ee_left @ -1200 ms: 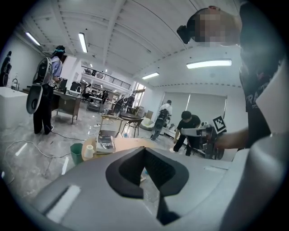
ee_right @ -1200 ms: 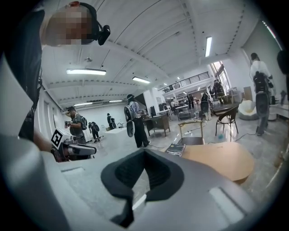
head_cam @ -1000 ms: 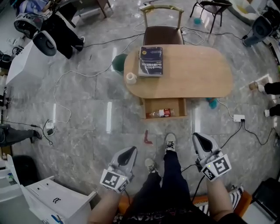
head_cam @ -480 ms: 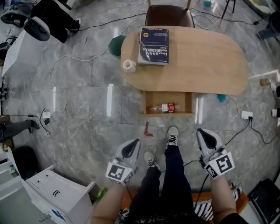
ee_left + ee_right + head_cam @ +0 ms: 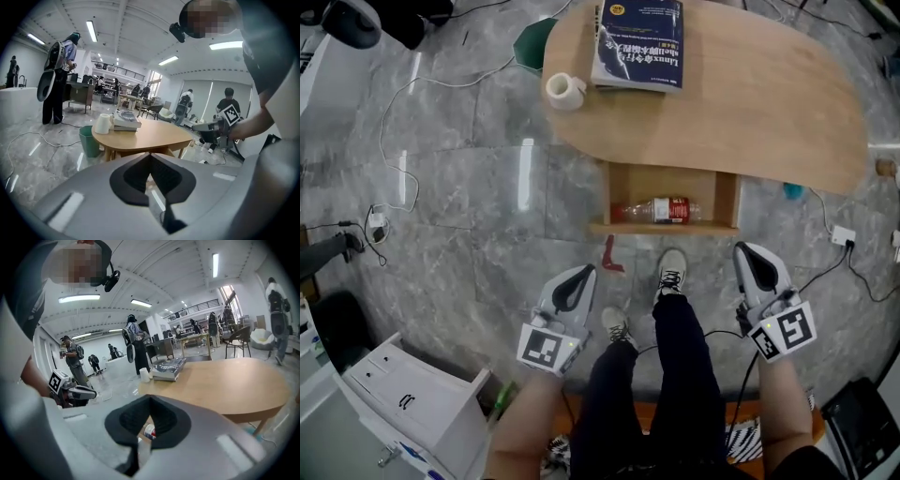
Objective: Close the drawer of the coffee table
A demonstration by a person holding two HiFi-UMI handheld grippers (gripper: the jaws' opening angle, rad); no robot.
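The oval wooden coffee table (image 5: 750, 103) has its drawer (image 5: 666, 227) pulled out toward me, with a plastic bottle (image 5: 656, 209) lying inside. My left gripper (image 5: 579, 274) hangs shut and empty over the floor, short of the drawer's left corner. My right gripper (image 5: 754, 253) is also shut and empty, just off the drawer's right corner. In the left gripper view the shut jaws (image 5: 150, 158) point at the table (image 5: 145, 135). In the right gripper view the bottle (image 5: 149, 431) shows just past the shut jaws (image 5: 150, 400).
A dark book (image 5: 639, 42) and a white paper roll (image 5: 564, 91) lie on the tabletop. A green bin (image 5: 528, 42) stands behind the table, a white cabinet (image 5: 412, 403) at lower left. Cables and a power strip (image 5: 842, 236) cross the floor. My shoes (image 5: 671, 272) stand before the drawer.
Both grippers and my head have sunk lower and come closer to the table, which now fills more of the view. The drawer stays open and both grippers stay shut.
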